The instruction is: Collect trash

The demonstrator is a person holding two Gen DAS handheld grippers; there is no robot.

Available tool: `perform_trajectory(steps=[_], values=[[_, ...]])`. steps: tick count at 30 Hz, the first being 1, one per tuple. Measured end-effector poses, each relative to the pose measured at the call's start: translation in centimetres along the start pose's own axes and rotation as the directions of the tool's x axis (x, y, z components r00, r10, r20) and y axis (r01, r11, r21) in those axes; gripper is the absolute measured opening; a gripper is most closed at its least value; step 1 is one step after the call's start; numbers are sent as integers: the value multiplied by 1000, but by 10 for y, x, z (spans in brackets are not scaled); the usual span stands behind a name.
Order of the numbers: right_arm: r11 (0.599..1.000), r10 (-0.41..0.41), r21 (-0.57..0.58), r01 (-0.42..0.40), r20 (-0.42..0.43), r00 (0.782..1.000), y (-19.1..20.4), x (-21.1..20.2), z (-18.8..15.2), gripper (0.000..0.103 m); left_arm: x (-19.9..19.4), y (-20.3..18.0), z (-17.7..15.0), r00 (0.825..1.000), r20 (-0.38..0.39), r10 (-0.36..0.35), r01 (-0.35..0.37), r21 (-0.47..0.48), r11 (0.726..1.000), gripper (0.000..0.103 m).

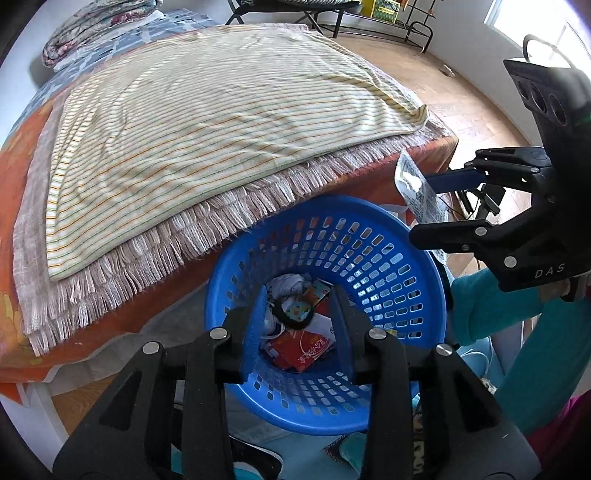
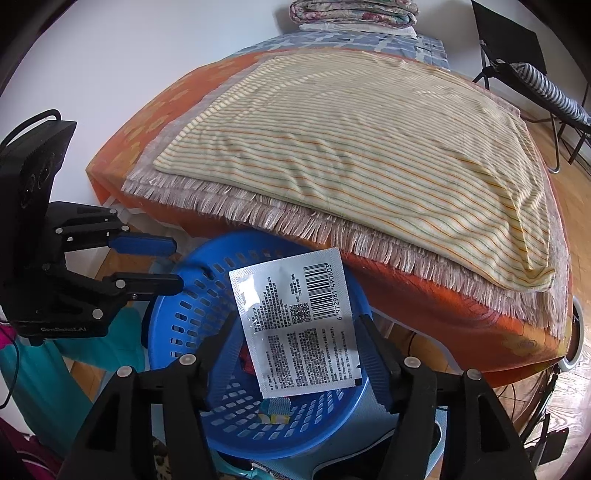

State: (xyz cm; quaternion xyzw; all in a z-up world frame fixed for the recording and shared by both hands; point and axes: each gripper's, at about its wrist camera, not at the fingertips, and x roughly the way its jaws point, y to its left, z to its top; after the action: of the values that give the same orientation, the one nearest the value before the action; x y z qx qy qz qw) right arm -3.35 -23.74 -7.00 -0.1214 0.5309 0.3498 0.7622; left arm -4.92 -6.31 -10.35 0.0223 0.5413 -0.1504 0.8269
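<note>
Wood flooring (image 1: 402,55) runs round a bed or table (image 1: 436,155) draped in an orange cover, against a white wall (image 2: 147,44). On the orange cover lies a fringed beige mat (image 2: 280,218), and on that a yellow striped cloth (image 2: 369,147), slightly rumpled, its near edge just short of the fringe. At the far end a folded floral quilt (image 2: 354,11) sits on a blue patterned sheet (image 2: 351,38). Black metal chair frames (image 2: 517,55) stand on the floor beyond the far corner.

Just beside the near edge of the orange cover sits a round blue basket (image 1: 369,258) with slotted walls, tilted so its mouth faces the cameras. Inside it are a red printed packet (image 1: 306,350), crumpled white paper (image 1: 291,284) and other scraps too jumbled to name.

A silver foil sachet (image 2: 299,325) hangs over the basket's mouth, flat, rectangular, its back covered in small black print with a barcode and a QR code near the top. In the right wrist view the right gripper (image 2: 295,354) has its fingers spread wide, with only the right finger meeting the sachet's lower right corner; whether that finger grips it or merely touches it I cannot tell. In the left wrist view the sachet (image 1: 417,188) shows edge-on between the same fingers, above the basket rim.

The left gripper (image 1: 299,325) is spread open, its fingers framing the basket's inside, holding nothing. A teal sleeve (image 1: 517,295) shows behind the right gripper.
</note>
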Motion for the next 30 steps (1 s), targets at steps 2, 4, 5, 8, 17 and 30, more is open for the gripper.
perform_trajectory(steps=[2, 4, 5, 8, 17, 30], values=[[1000, -2, 2, 2, -3, 1000, 0, 1, 0, 66, 0, 1, 0, 1000, -2, 0, 0, -4, 1000, 42], [1000, -3, 5, 3, -5, 1000, -1, 1, 0, 66, 0, 1, -1, 1000, 0, 0, 0, -7, 1000, 46], [1000, -5, 7, 5, -5, 1000, -1, 1, -1, 67, -1, 1, 0, 1000, 1, 0, 0, -7, 1000, 47], [1000, -9, 10, 9, -7, 1000, -2, 2, -1, 71, -1, 2, 0, 1000, -1, 4, -4, -10, 1000, 47], [999, -28, 18, 28, -7, 1000, -4, 1, -1, 81, -7, 8, 1, 1000, 9, 7, -7, -38, 999, 58], [996, -78, 33, 77, 34, 996, -6, -11, 7, 89, -18, 29, 16, 998, 55, 43, -35, -131, 991, 70]])
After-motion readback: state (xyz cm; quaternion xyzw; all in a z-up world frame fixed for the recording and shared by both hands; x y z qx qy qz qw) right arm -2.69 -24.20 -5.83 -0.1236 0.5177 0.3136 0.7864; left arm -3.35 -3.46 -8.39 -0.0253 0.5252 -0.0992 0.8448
